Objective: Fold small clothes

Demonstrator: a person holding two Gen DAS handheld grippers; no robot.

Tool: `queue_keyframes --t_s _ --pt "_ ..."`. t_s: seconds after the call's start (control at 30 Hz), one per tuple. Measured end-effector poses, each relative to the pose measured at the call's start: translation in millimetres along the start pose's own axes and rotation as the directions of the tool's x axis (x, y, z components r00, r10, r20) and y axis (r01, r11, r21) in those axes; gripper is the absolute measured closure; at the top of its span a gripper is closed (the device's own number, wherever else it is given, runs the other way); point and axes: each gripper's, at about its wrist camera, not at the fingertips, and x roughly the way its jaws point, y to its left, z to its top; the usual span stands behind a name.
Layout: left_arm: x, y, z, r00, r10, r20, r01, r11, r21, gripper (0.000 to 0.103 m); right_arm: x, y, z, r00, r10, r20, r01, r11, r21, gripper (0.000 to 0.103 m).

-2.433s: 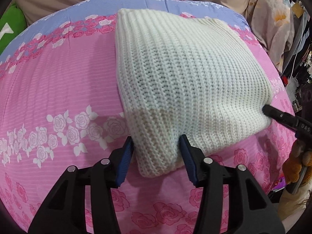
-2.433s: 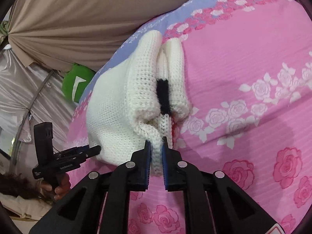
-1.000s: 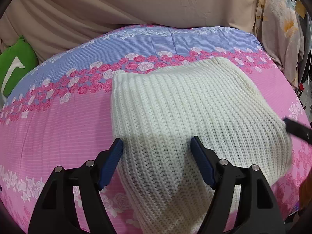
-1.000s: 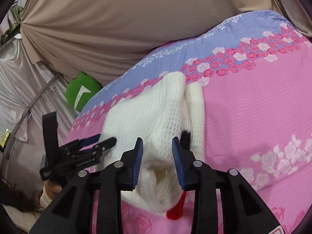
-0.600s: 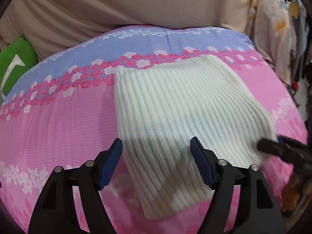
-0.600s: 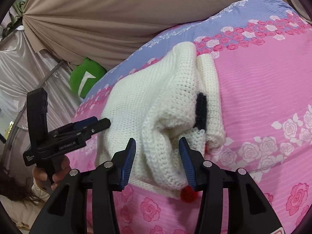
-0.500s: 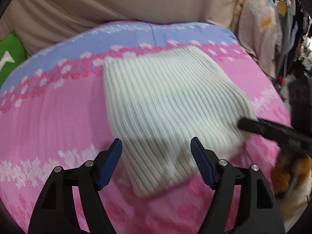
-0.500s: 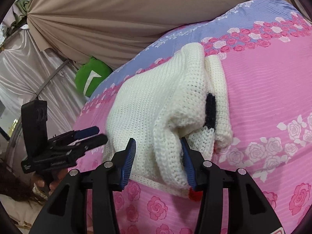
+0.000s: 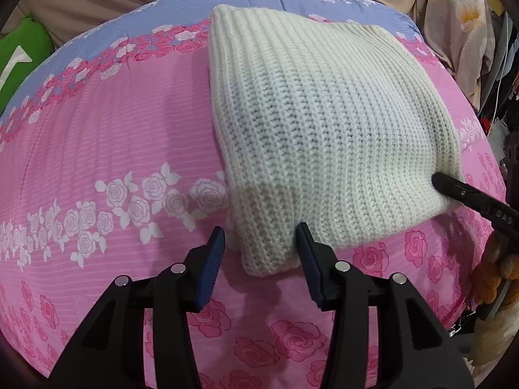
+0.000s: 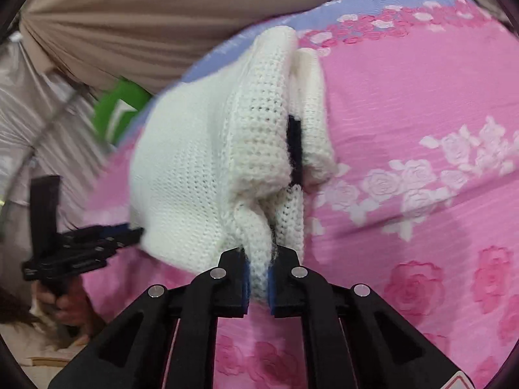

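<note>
Left wrist view: my left hand-held gripper [image 9: 259,249] is released, jaws spread wide, straddling the near corner of the cream knit sweater [image 9: 324,123]. The corner sits between the pads, but neither pad presses it as far as I can tell. The sweater lies folded on the pink rose bedspread [image 9: 113,136], stretching ahead and to the right of this gripper. My right hand-held gripper [image 9: 467,194] pokes in at the sweater's far right edge. A green cushion [image 9: 19,55] sits far off to the left.

Right wrist view: my right hand-held gripper [image 10: 258,278] is clenched on a bunched edge of the sweater [image 10: 194,168], the knit pinched between the blue pads [image 10: 246,275]. Folded layers stack up just ahead, with a dark strip [image 10: 294,149] showing between them, possibly a label. My left gripper [image 10: 97,243] sits at the left side of the pile. View slightly blurred.

Step in hand, my guess: grab both corners for the next fold. To do it well: close the left on all layers of the corner, not only the top one, match the right's height, lift evenly, and keep the edges aligned so the stack doesn't splay.
</note>
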Motion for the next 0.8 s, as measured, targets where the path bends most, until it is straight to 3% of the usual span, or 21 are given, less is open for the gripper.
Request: queue_keyframes --t_s 0.1,0.17,0.27,0.37,0.47,0.53,0.57,0.6,0.67,0.8 --pt "-11 -4 5 1.0 0.011 0.015 -0.011 1.0 -0.005 0.058 -19 9 9 0.998 -0.048 0.028 0.049 0.999 -0.017 0.09" --pt "-32 -6 9 0.997 0.021 0.08 -0.022 1.0 0.009 0.058 -38 18 17 0.994 -0.086 0.062 0.089 0.995 -0.04 0.077" --pt "-66 -11 21 0.978 0.023 0.206 -0.029 0.999 0.029 0.053 -68 40 35 0.982 -0.094 0.166 0.112 0.989 -0.099 0.076" --pt "-75 -17 41 0.96 0.021 0.279 -0.034 0.999 0.041 0.045 -73 65 48 0.972 -0.056 0.227 0.098 0.979 -0.178 0.077" --pt "-51 -26 61 0.965 0.04 0.261 -0.056 0.997 0.054 0.045 -41 81 54 0.977 -0.084 0.196 0.133 0.958 -0.255 0.086" --pt "-26 -29 68 0.974 0.075 0.212 -0.088 0.995 0.051 0.045 -5 69 50 0.973 -0.194 0.123 0.22 0.938 -0.268 0.089" --pt "-10 -30 71 0.978 0.095 0.184 -0.105 0.993 0.046 0.044 22 53 48 0.966 -0.256 0.041 0.258 0.932 -0.254 0.097" --pt "0 -31 70 0.978 0.114 0.177 -0.125 0.991 0.048 0.042 33 45 45 0.976 -0.218 0.015 0.216 0.947 -0.239 0.1" --pt "3 -37 67 0.964 0.174 0.202 -0.189 0.98 0.057 0.038 25 48 48 0.977 -0.212 0.021 0.212 0.953 -0.217 0.099" --pt "2 -38 67 0.964 0.173 0.203 -0.187 0.981 0.052 0.037 -5 76 53 0.962 -0.239 0.13 0.267 0.921 -0.283 0.095"
